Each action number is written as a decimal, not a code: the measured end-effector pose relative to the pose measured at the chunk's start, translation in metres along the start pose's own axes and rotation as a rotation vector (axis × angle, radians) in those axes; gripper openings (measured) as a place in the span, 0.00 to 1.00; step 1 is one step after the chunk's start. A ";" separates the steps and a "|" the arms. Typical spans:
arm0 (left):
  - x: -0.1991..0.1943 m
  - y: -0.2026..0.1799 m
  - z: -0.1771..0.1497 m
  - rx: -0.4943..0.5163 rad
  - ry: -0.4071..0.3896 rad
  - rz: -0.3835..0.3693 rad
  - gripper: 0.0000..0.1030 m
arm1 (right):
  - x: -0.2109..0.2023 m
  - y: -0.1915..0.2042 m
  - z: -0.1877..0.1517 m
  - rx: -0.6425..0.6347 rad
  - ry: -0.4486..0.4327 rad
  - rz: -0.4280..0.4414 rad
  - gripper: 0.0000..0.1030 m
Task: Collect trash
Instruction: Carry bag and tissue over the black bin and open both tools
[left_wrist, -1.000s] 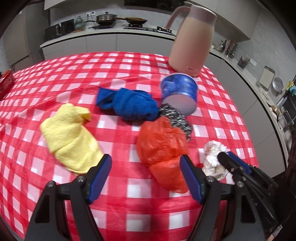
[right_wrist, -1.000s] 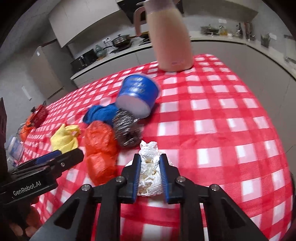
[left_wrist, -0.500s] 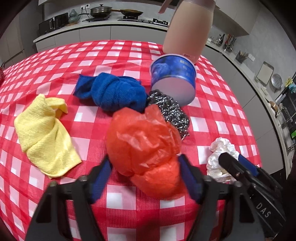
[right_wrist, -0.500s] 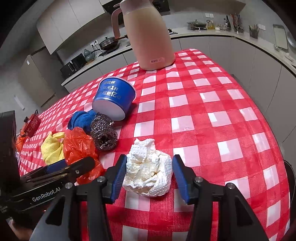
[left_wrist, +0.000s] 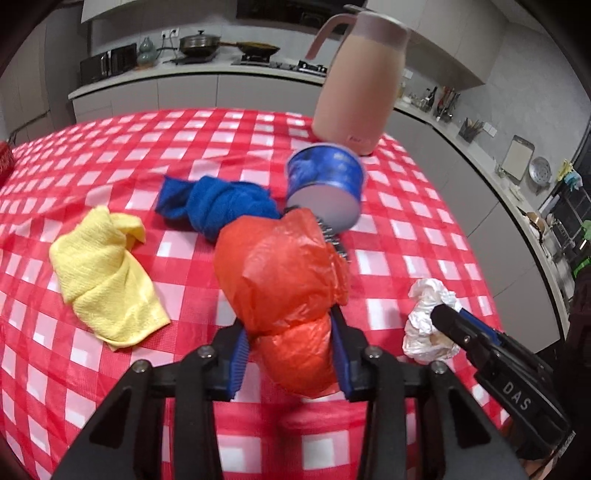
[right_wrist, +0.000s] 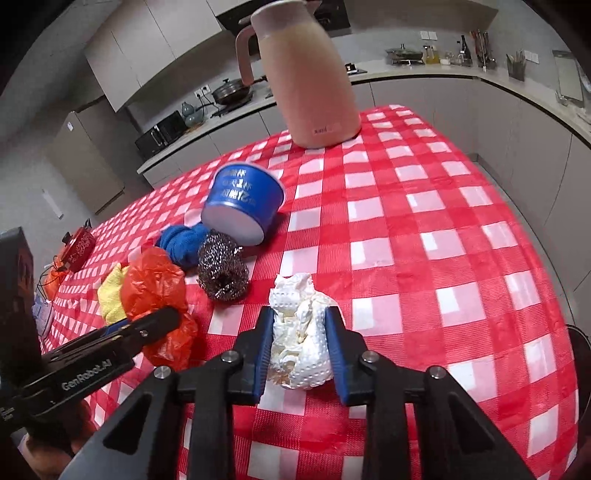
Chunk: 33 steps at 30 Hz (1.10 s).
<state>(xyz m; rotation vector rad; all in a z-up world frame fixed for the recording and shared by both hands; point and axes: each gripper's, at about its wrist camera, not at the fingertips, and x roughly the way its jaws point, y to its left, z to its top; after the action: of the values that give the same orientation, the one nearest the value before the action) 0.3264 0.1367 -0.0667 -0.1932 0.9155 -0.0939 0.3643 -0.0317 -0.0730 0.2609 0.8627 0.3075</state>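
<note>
My left gripper (left_wrist: 290, 338) is shut on a crumpled orange plastic bag (left_wrist: 280, 273), its blue pads pressed into the bag's lower part just above the red checked tablecloth (left_wrist: 92, 369). The bag also shows in the right wrist view (right_wrist: 155, 284). My right gripper (right_wrist: 299, 334) is shut on a crumpled white paper napkin (right_wrist: 299, 332) near the table's front right; the napkin shows in the left wrist view (left_wrist: 424, 317) too.
A tipped blue paper cup (left_wrist: 325, 184), a steel scourer (right_wrist: 221, 269), a blue cloth (left_wrist: 218, 203) and a yellow cloth (left_wrist: 107, 280) lie behind the bag. A pink kettle (right_wrist: 306, 77) stands at the back. The table edge (right_wrist: 561, 295) curves off on the right.
My left gripper moved forward around the orange bag and closed on it. My right gripper opened around the napkin half a second ago and has closed on it again.
</note>
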 end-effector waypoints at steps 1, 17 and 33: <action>-0.002 -0.004 0.000 0.004 -0.005 -0.003 0.39 | -0.004 -0.003 0.000 0.003 -0.007 0.000 0.30; -0.012 -0.116 -0.025 0.130 0.006 -0.100 0.39 | -0.086 -0.094 -0.015 0.084 -0.090 -0.076 0.30; 0.012 -0.268 -0.053 0.321 0.080 -0.280 0.39 | -0.190 -0.235 -0.051 0.256 -0.164 -0.272 0.30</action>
<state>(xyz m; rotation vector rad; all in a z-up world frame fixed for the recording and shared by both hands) 0.2924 -0.1338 -0.0525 -0.0174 0.9357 -0.5080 0.2459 -0.3132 -0.0532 0.3956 0.7634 -0.0789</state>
